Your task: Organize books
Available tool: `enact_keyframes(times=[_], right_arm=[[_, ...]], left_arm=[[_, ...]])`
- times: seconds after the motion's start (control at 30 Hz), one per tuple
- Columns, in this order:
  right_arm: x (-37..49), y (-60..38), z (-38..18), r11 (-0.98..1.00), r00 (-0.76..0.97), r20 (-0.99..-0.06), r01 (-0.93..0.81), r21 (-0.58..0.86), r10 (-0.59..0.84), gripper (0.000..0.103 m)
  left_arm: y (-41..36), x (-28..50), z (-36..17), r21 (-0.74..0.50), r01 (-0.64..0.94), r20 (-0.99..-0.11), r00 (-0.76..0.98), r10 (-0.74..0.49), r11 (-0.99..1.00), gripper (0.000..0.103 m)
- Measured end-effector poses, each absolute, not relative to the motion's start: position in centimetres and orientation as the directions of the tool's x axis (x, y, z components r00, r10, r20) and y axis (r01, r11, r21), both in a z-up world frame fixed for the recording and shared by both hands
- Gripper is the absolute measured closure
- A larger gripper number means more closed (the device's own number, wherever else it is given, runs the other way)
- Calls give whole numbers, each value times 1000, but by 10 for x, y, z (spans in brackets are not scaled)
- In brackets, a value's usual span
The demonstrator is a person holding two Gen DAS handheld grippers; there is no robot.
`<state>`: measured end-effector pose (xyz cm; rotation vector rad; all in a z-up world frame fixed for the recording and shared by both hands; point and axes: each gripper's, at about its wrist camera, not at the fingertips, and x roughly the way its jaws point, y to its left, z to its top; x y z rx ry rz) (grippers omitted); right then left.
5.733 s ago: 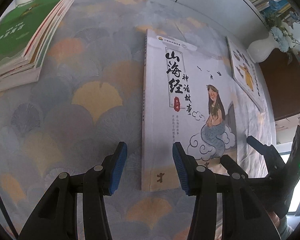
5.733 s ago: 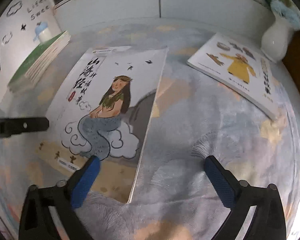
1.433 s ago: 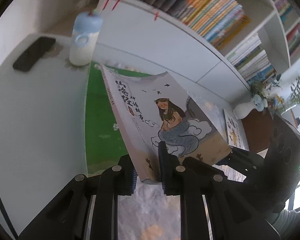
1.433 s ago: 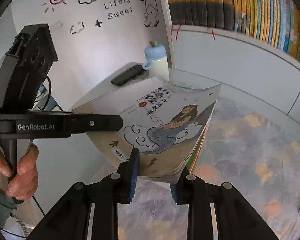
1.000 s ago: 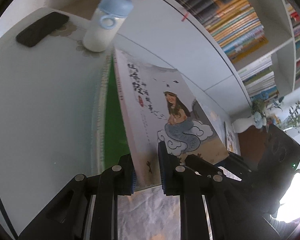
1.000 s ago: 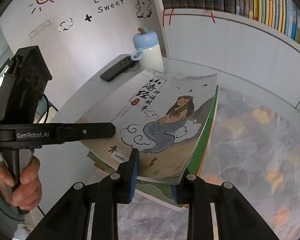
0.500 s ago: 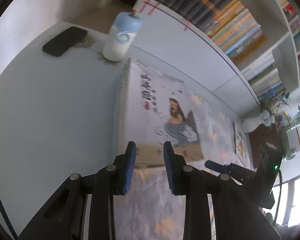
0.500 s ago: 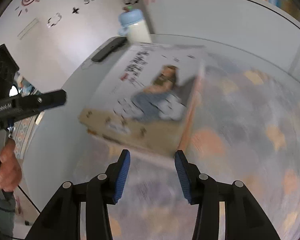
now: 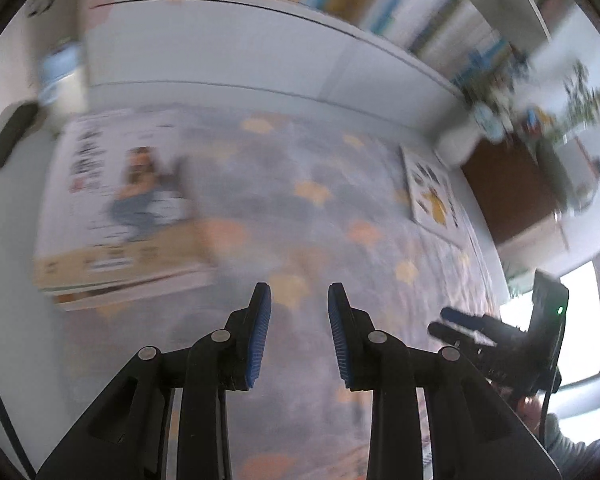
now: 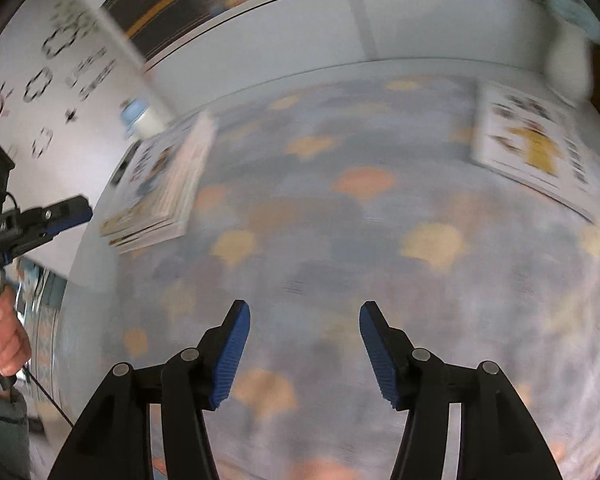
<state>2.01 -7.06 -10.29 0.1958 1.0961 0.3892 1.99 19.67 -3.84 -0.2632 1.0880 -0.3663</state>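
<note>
Release is what has just happened: a second ago both my tools pinched the white mermaid-cover picture book (image 9: 116,204), and now it lies flat on top of the pile of books (image 10: 160,200) at the left edge of the patterned grey-and-peach tablecloth (image 9: 308,208), with neither tool touching it. My left gripper (image 9: 298,336) has backed off over the cloth with its blue pads (image 9: 260,332) spread a little apart and nothing between them; my right gripper (image 10: 304,354) hangs over the middle of the cloth, jaws spread wide and empty too. I read that as one book stowed and both tools free for the next. Counting what remains: one stack at the left, whose layers I cannot count through the motion blur, and one loose white picture book with a yellow figure on its cover (image 10: 536,148) lying flat at the far right of the cloth, well apart from the stack. That single loose book looks to me like the next one to collect. Also in view are one blue-capped white bottle (image 10: 142,120) just behind the stack, one dark phone-like slab (image 9: 10,136) beside it, and one white vase (image 9: 458,146) near the loose book.
</note>
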Motion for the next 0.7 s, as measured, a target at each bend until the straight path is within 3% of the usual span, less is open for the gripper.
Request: enact_keyframes(times=[0.2, 0.37, 0.7], right_arm=[[4, -179, -94, 938, 477, -813, -84, 338, 335, 47], [-2, -251, -94, 949, 509, -817, -1, 316, 272, 47], [22, -314, -101, 945, 520, -814, 38, 324, 258, 46]], left_arm=[[88, 31, -32, -389, 289, -810, 345, -474, 875, 69], [7, 43, -34, -298, 352, -840, 345, -419, 887, 69], [-53, 116, -55, -350, 313, -839, 314, -444, 883, 69]])
